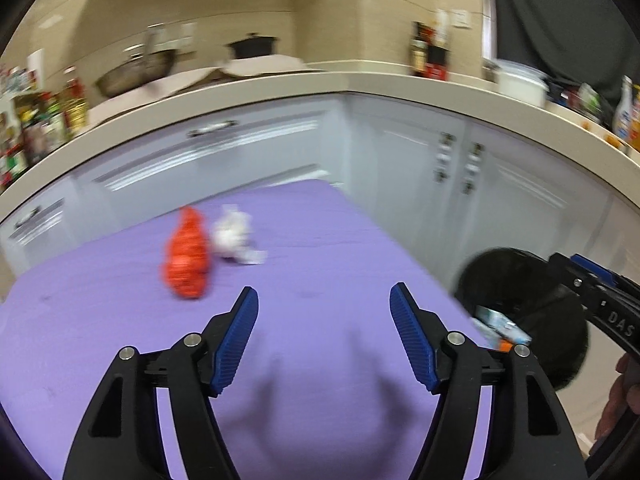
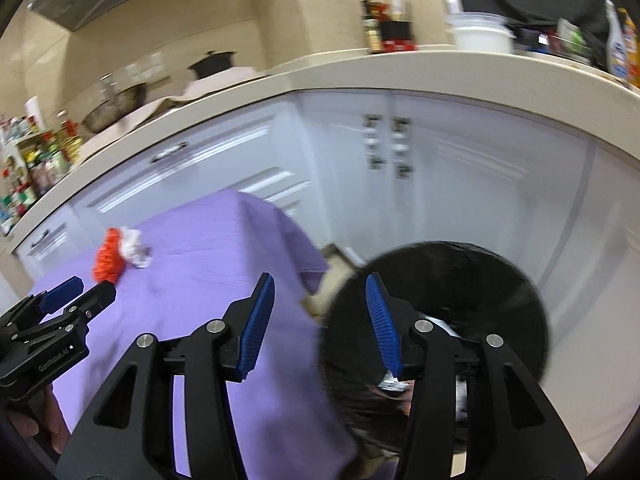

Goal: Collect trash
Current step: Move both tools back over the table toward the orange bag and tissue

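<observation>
Left wrist view shows the left tongs [image 1: 324, 304] with their blue pads apart and nothing between them, low in the frame over the purple-covered desk [image 1: 320, 240]. Left of centre on that cloth lie the two remaining pieces of trash: a red mesh bundle [image 1: 187, 256] and, touching its right side, a crumpled white wad [image 1: 234, 236], both blurred. At the right edge of the frame sits the black-lined bin [image 1: 524, 312], off the desk's corner, with some packaging already visible inside it. Right wrist view shows the right tongs [image 2: 320, 296] also apart and empty, straddling the desk's edge and the bin's rim, with the bin filling the lower right of the frame and the left tongs entering at lower left, pointing toward the red bundle. The trash is well apart from both pairs of tongs, so the next reach looks like a long one across the cloth. Because the two pieces touch, a grab aimed at the red bundle could nudge the white wad away or catch only its loose edge, letting it drop short of the bin. Low-running pads could also snag and drag the loose cloth, shifting both pieces toward the desk's edge.
</observation>
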Demonstrator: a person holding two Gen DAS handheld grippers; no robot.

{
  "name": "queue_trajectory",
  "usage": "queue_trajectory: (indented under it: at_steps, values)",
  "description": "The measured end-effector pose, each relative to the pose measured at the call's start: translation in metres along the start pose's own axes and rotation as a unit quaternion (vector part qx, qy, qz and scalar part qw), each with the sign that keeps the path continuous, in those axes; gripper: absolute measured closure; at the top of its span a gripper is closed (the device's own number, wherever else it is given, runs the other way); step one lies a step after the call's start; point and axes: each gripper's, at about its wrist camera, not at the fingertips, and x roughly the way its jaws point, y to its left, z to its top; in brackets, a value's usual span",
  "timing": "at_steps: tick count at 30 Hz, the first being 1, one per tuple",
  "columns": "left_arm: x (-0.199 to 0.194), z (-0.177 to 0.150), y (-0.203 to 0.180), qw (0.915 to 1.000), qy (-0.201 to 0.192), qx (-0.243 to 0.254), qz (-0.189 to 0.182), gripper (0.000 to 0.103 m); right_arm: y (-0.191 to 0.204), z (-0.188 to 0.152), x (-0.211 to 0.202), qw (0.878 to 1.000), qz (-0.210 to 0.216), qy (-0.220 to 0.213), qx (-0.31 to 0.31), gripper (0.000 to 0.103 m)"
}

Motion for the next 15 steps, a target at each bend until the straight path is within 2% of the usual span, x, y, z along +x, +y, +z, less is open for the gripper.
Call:
queue_trajectory:
  at_steps: [6, 15]
  values:
    - [0.006, -0.001, 0.062, 0.998, 0.005, -0.037, 0.05, 0.034, 0.06, 0.005, 0.024, 0.998, 0.051, 0.022, -0.031, 0.056]
    - [0.017, -0.004, 0.112, 0.9946, 0.018, -0.067, 0.077, 0.034, 0.127, 0.01, 0.062, 0.993, 0.076, 0.047, -0.076, 0.056]
